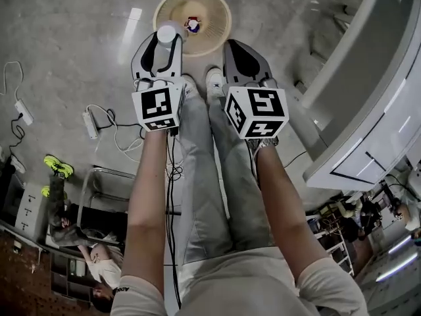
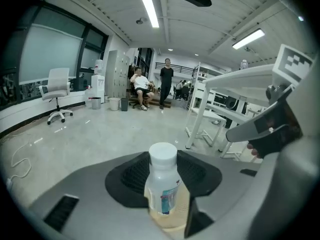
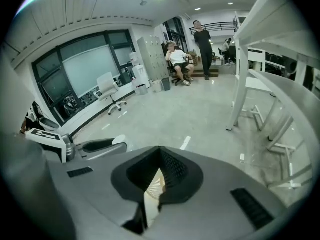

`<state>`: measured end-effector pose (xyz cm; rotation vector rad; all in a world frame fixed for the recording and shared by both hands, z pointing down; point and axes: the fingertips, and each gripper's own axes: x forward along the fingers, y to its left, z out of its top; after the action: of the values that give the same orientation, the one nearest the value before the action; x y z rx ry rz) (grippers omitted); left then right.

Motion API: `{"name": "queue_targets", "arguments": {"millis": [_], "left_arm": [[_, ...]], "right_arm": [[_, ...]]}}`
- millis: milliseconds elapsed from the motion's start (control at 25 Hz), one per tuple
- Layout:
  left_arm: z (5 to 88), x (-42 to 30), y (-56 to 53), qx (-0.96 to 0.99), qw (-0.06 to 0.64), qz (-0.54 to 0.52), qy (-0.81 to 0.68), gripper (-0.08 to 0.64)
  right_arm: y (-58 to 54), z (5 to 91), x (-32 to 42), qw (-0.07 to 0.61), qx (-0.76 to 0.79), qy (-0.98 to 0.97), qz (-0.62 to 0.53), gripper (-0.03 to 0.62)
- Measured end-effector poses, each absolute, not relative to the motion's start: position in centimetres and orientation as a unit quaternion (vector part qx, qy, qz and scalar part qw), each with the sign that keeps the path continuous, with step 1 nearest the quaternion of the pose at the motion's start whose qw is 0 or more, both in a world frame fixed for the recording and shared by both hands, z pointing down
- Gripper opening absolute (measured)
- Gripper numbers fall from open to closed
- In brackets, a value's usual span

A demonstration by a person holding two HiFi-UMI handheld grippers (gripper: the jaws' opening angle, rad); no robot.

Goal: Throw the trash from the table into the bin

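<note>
A: Step rn?

B: Carrying trash to the bin (image 1: 217, 8). Gripping a small white-capped bottle (image 1: 168, 33) w/ the left gripper (image 1: 162, 45), jaws pressed on its sides, cap pointing far. Holding it by the bin's near-left rim, above the floor.

A: Right gripper (image 1: 245, 52)?

B: Closed, nothing between jaws. Hanging just right of the left one, near the bin's near-right edge.

A: Next?

B: Prob. need to reach a bit farther, get fully over the bin's middle, then open left jaws & let drop. Watch the rim, could bounce out. Then back to the table (image 1: 368, 104) on the right for more, if any.
</note>
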<state>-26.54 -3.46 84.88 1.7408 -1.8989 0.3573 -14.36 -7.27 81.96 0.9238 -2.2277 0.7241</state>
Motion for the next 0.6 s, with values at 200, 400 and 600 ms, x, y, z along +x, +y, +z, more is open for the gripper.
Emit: {"name": "queue_targets", "arguments": {"millis": [200,400,600], "left_arm": [[90.8,-25.6,-3.6,0.648,0.274,0.137,-0.698,0.176],[94.1,-25.9,-3.8,0.649,0.272,0.139,-0.697,0.176],[99.4,-25.7,-3.7,0.645,0.278,0.165,-0.692,0.178]], "right_arm": [[-7.0,86.1,-14.0,0.306,0.338,-0.846,0.276,0.002],[-8.1,87.9,-13.6,0.292,0.350,-0.847,0.275,0.002],[-9.7,90.9,-13.1,0.277,0.359,-0.849,0.270,0.002]]}}
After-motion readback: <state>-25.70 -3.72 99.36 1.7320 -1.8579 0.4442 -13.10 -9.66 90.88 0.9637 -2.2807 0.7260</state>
